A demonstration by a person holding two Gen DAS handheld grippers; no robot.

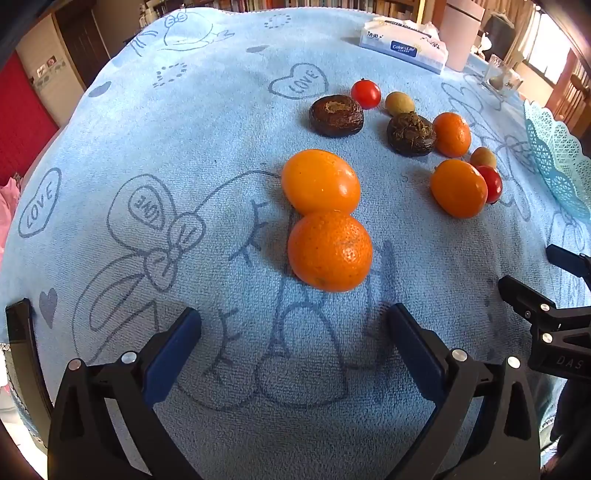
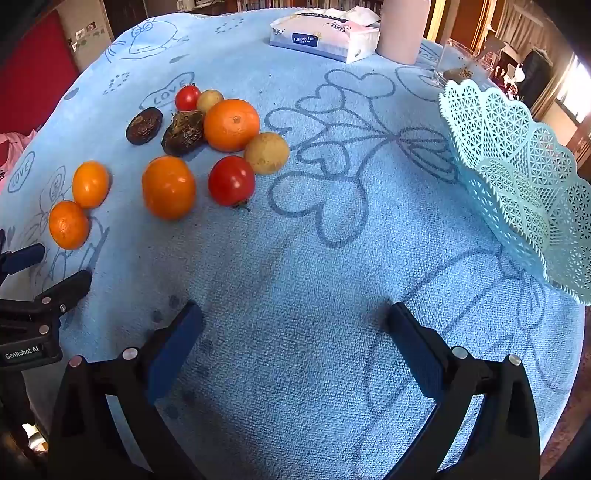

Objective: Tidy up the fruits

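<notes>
Several fruits lie loose on the blue towel. In the left wrist view a mandarin [image 1: 330,251] touches a smooth orange fruit [image 1: 320,181] just ahead of my open, empty left gripper [image 1: 293,332]. Farther off lie two dark water chestnuts [image 1: 336,115], red tomatoes [image 1: 365,94], small tan fruits [image 1: 399,103] and more oranges [image 1: 458,187]. In the right wrist view my right gripper [image 2: 295,328] is open and empty over bare towel. The fruit cluster, with a tomato [image 2: 231,180] and an orange [image 2: 168,187], lies ahead to the left. A turquoise lattice basket [image 2: 517,177] stands at the right.
A tissue pack [image 2: 325,38] and a pink cylinder [image 2: 404,29] stand at the table's far edge, with a clear glass container [image 2: 458,66] beside them. The left gripper shows at the right wrist view's left edge [image 2: 33,306]. The basket rim shows at the left wrist view's right edge [image 1: 557,155].
</notes>
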